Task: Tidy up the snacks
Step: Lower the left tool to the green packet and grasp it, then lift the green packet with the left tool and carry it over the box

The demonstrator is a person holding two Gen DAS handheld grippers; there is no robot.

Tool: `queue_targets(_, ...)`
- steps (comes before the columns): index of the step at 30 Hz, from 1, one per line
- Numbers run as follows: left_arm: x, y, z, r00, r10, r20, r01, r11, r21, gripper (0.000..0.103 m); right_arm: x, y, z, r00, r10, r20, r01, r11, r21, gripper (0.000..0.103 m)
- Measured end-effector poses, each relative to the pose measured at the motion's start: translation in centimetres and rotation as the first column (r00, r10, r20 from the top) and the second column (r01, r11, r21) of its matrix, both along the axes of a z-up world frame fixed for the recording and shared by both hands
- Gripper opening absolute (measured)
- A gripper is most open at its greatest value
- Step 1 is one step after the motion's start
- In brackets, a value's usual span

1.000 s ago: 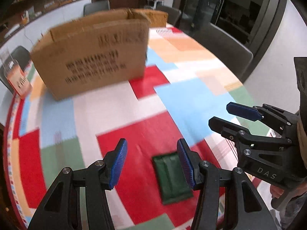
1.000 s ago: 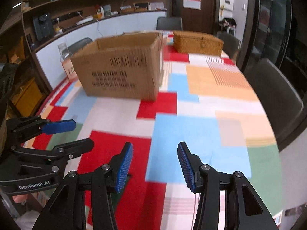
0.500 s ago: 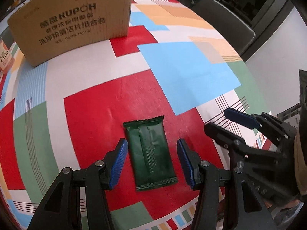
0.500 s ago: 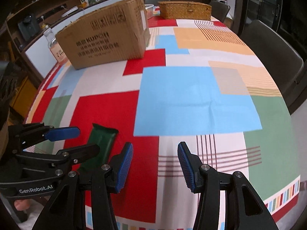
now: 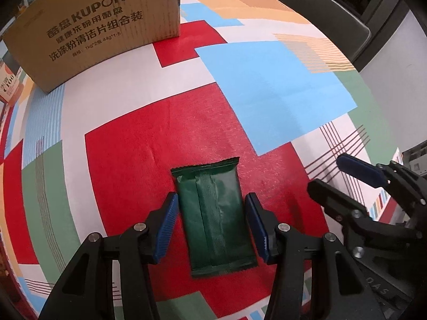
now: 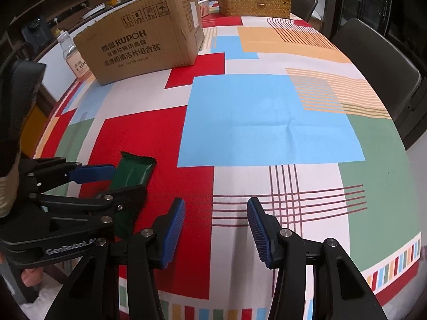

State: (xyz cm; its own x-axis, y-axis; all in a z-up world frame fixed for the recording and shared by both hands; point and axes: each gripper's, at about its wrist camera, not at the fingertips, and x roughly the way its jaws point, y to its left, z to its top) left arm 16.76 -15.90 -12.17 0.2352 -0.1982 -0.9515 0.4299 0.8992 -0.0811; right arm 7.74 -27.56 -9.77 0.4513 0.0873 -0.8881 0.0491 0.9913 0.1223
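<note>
1. Dark green snack packet [image 5: 214,214] lies flat on the red patch of the patchwork tablecloth [image 5: 269,90], near the table's front edge, long axis pointing away toward the cardboard box [image 5: 98,29].
2. Left gripper [image 5: 212,225] is straddling it now: one blue pad on each long side, just beside the wrapper, jaws parted with a sliver of red showing on both sides. No pinch yet, as far as the left wrist view shows.
3. Judgement call: this is the grasp step. The packet sits nicely centred between the pads, so the smart play is to go straight down until the tips are near the cloth, then close evenly across the narrow width.
4. Watch the cloth. Tips dragged into the fabric could bunch it up and skew the packet; a slick, flat wrapper could also squirt out if only the top seam is caught.
5. Right gripper [image 6: 216,229] hovers over the white and red-striped patch beside it, jaws spread, nothing between them.
6. Beyond that: the box at the far left is open-topped and the likely destination, a plastic bottle [image 6: 73,58] beside it, a wicker basket [image 6: 253,5] at the far end.
</note>
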Motion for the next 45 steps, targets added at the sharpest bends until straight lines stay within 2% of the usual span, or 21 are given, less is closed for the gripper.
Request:
queue_targets(4, 0.2, -0.1, 0.0, 1.000, -0.005, 0.009, 0.005, 1.000, 0.004, 0.045, 0.1, -0.3, -0.1, 1.000, -0.008, -0.004, 0.008, 1.000, 0.002, 0.049)
queue_targets(17, 0.1, 1.8, 1.3, 0.999, 0.021, 0.026, -0.019, 0.997, -0.079, 0.044, 0.9, 0.3, 0.2, 1.000, -0.005, -0.007, 0.005, 1.000, 0.008, 0.049)
queue_targets(30, 0.2, 4.7, 5.4, 0.986, 0.074, 0.146, -0.048, 0.984, -0.173, 0.044, 2.3, 1.7, 2.9, 0.998, 0.015, 0.055, -0.014, 1.000, -0.020, 0.049)
queue_targets(45, 2.0, 8.0, 9.8, 0.944, 0.155, 0.290, -0.090, 0.970, -0.225, 0.044, 5.3, 3.7, 7.4, 0.982, 0.053, 0.181, -0.042, 0.997, -0.062, 0.049)
